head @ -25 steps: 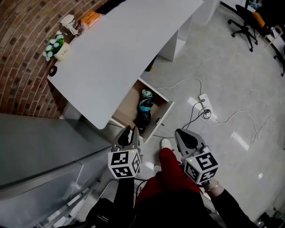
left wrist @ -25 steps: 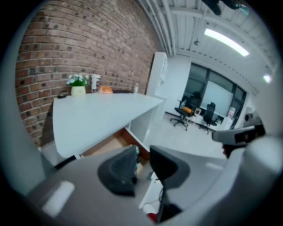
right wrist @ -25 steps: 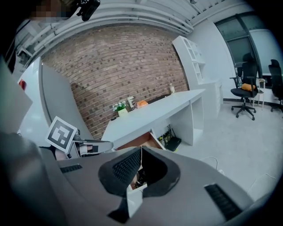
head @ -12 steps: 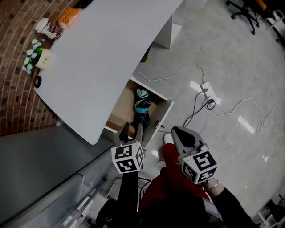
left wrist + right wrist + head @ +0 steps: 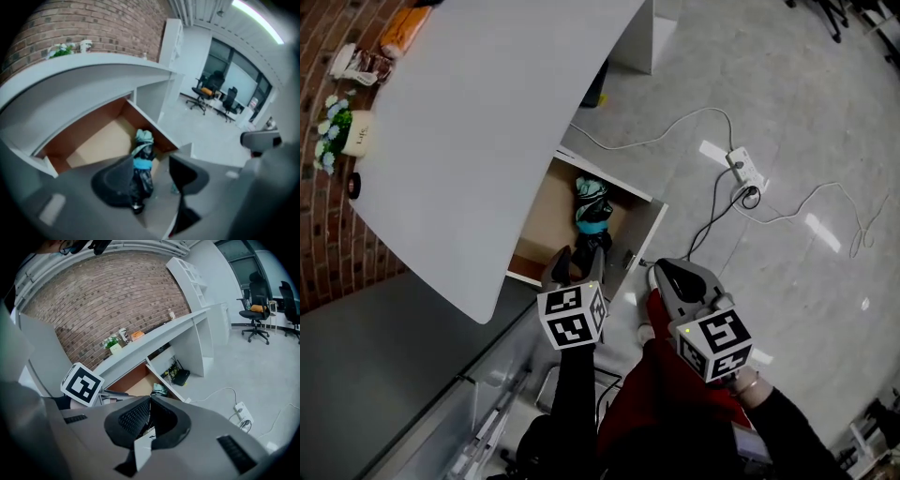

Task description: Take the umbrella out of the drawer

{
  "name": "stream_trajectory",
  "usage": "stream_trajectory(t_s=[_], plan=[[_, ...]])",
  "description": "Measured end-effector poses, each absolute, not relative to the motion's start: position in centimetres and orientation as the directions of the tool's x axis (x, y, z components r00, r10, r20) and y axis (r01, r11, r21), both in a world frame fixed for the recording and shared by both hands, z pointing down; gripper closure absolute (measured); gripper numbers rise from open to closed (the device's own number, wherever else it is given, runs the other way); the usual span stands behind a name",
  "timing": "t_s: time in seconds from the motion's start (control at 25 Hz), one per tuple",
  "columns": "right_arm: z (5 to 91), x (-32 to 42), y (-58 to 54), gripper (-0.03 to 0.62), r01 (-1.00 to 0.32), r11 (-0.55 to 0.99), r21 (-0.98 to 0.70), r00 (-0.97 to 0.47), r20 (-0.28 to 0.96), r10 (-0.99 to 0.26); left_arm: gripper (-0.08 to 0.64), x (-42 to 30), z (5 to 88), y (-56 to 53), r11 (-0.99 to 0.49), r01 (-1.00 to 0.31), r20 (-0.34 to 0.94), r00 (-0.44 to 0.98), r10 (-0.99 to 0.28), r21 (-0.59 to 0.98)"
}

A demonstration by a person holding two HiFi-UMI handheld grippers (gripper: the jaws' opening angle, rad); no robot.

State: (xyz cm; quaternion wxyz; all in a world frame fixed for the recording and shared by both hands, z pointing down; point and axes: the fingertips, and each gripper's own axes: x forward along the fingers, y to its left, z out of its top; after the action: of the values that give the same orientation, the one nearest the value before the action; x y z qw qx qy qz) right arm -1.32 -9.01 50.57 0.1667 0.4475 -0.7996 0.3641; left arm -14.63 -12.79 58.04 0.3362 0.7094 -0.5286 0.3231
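Left tongs lower now, opening, empty, umbrella ahead in drawer

Left claw opening, empty; right claw closed; both angled downward

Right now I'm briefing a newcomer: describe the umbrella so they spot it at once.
Under the white desk by the brick wall, a wooden drawer stands open. The umbrella lies inside: a folded black bundle with a turquoise band and pale teal end, the only thing in there.
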Motion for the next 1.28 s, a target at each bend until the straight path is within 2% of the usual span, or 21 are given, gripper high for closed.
stream_trajectory(t_s=[1.28], plan=[[61.0, 0.1, -9.9, 0.584, -0.862, 0.228, -0.453, -0.504, 0.718, -0.48, 0.264, -15.1, 71.7, -15.5, -0.242, -0.966, 0.938, 0.163, -0.306, 0.089]])
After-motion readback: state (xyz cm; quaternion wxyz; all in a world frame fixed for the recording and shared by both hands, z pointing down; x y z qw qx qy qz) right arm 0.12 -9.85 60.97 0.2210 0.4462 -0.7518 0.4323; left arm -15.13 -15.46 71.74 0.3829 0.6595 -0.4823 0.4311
